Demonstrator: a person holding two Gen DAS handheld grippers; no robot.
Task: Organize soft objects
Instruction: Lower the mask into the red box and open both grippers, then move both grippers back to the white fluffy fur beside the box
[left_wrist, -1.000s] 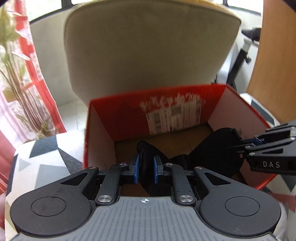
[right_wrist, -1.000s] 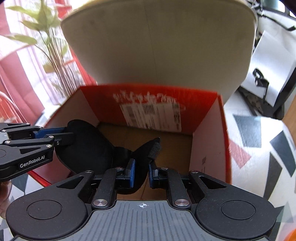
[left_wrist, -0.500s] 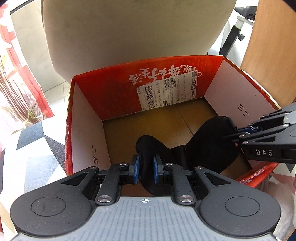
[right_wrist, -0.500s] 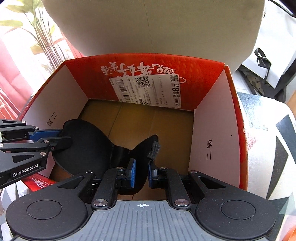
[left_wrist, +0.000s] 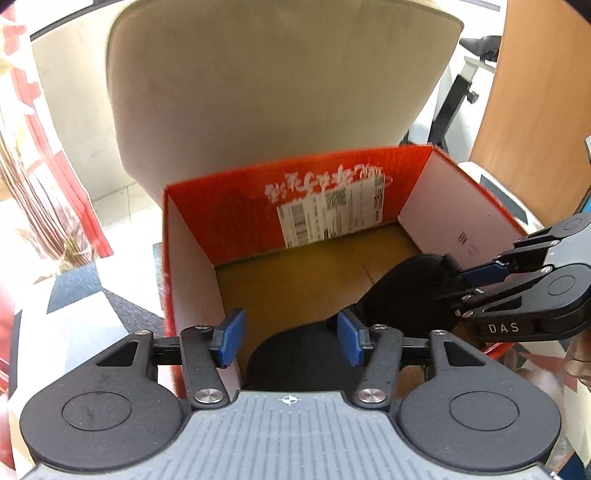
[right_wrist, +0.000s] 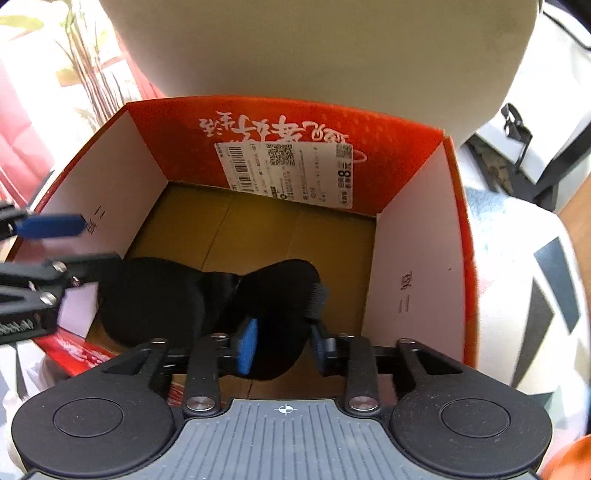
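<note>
A black eye mask (left_wrist: 402, 295) (right_wrist: 166, 295) lies on the brown floor at the near end of a red cardboard box (left_wrist: 221, 221) (right_wrist: 406, 277). My left gripper (left_wrist: 291, 339) hangs over the mask's left lobe. Its jaws are opening, and the blue pads (left_wrist: 231, 338) stand well clear of the fabric. My right gripper (right_wrist: 282, 347) is over the right lobe. Its jaws are opening too, with the lobe still between the pads and no squeeze showing. Each gripper also shows in the other's view: the right gripper (left_wrist: 465, 284) and the left gripper (right_wrist: 74, 243).
A beige chair back (left_wrist: 280, 92) rises right behind the box. The box stands on a white cloth with grey and red geometric patches (right_wrist: 546, 288). A plant (right_wrist: 85, 74) and red curtain are to the left, a wooden panel (left_wrist: 535, 110) and a black stand to the right.
Both grippers were shut on the black mask and have now let go, with the jaws spread. The mask has dropped flat onto the box floor. The left view has tilted up slightly.
</note>
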